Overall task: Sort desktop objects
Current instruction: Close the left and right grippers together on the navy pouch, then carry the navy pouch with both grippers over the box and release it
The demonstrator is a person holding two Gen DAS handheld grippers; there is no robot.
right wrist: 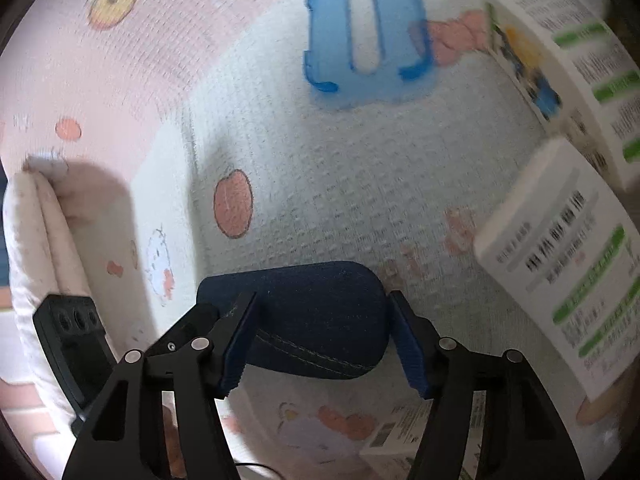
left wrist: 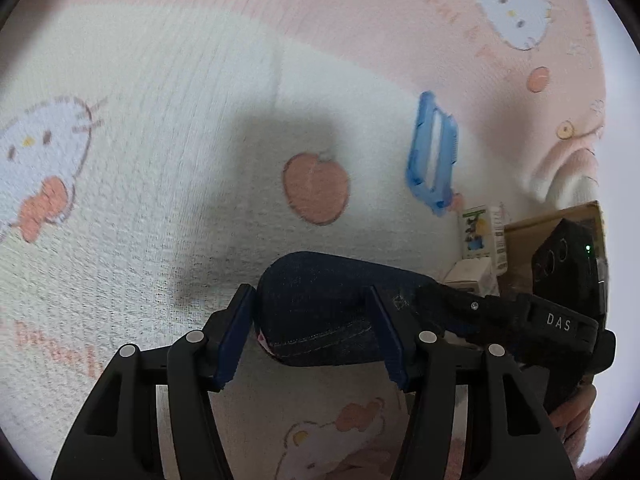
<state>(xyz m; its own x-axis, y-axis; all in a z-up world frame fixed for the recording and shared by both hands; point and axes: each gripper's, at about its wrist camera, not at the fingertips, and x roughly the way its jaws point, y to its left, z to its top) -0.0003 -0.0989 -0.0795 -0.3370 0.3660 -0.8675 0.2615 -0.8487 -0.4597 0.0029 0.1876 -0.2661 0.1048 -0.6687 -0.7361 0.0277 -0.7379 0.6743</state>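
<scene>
A dark blue denim pouch [left wrist: 320, 312] is held between both grippers above a Hello Kitty blanket [left wrist: 160, 160]. My left gripper [left wrist: 312, 332] is shut on one end of it. My right gripper [right wrist: 320, 336] is shut on the other end of the pouch [right wrist: 312, 320]. The right gripper's body also shows at the right of the left wrist view [left wrist: 560, 320]. The left gripper's body shows at the lower left of the right wrist view [right wrist: 72, 344]. A blue plastic frame [left wrist: 434, 152] lies flat on the blanket beyond the pouch, also in the right wrist view [right wrist: 360, 24].
White medicine boxes with green labels [right wrist: 560, 260] lie at the right, one with a cartoon picture [left wrist: 478, 232]. A brown cardboard box [left wrist: 560, 220] stands behind them. A folded cushion edge [right wrist: 36, 240] rises at the left. A small white box [right wrist: 400, 432] lies below the pouch.
</scene>
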